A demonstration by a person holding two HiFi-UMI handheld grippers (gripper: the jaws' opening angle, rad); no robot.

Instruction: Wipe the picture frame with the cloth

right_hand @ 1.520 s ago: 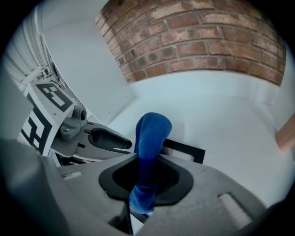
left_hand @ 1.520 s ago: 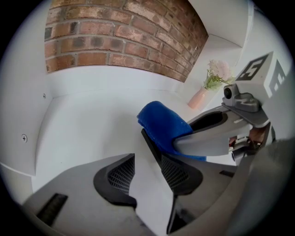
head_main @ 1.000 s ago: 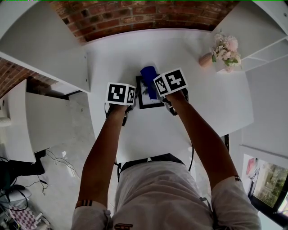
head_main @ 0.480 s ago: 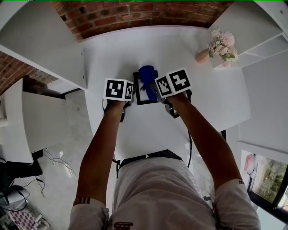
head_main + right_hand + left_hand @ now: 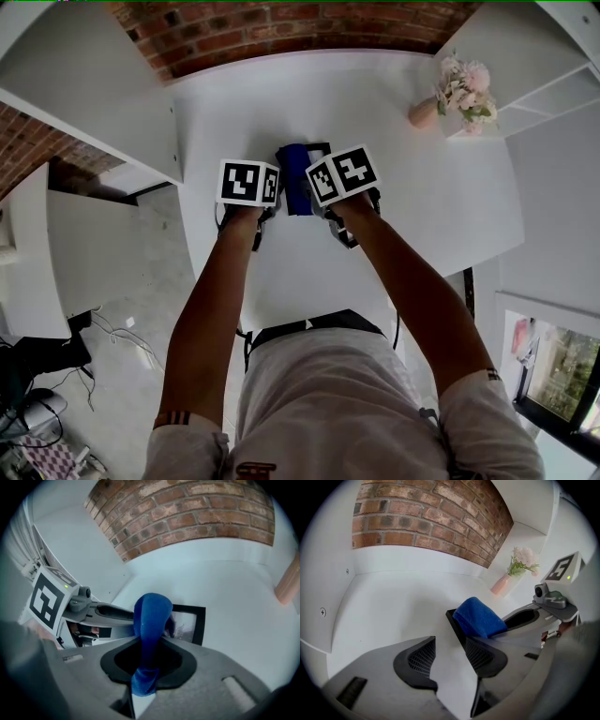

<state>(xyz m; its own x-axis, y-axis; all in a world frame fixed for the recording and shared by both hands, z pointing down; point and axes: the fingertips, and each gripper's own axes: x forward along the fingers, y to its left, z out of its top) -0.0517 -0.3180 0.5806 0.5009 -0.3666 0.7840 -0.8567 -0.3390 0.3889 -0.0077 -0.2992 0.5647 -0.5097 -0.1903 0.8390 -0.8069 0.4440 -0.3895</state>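
A black picture frame [image 5: 199,623] lies flat on the white table [image 5: 422,206], near its middle. My right gripper [image 5: 146,667] is shut on a folded blue cloth [image 5: 150,616], which arches forward and rests on the frame's left part. In the head view the cloth [image 5: 297,176] covers most of the frame [image 5: 317,148]. My left gripper [image 5: 450,660] is open just left of the frame [image 5: 454,623], its right jaw beside the frame's edge and only bare table between the jaws. The two grippers stand close together.
A small pink vase of flowers [image 5: 464,94] stands at the table's far right corner. A brick wall [image 5: 281,28] runs behind the table. White shelf boards [image 5: 84,103] flank it on the left and right.
My right gripper has carried the cloth leftward across the frame, closer to the left gripper. The left gripper has hardly moved.
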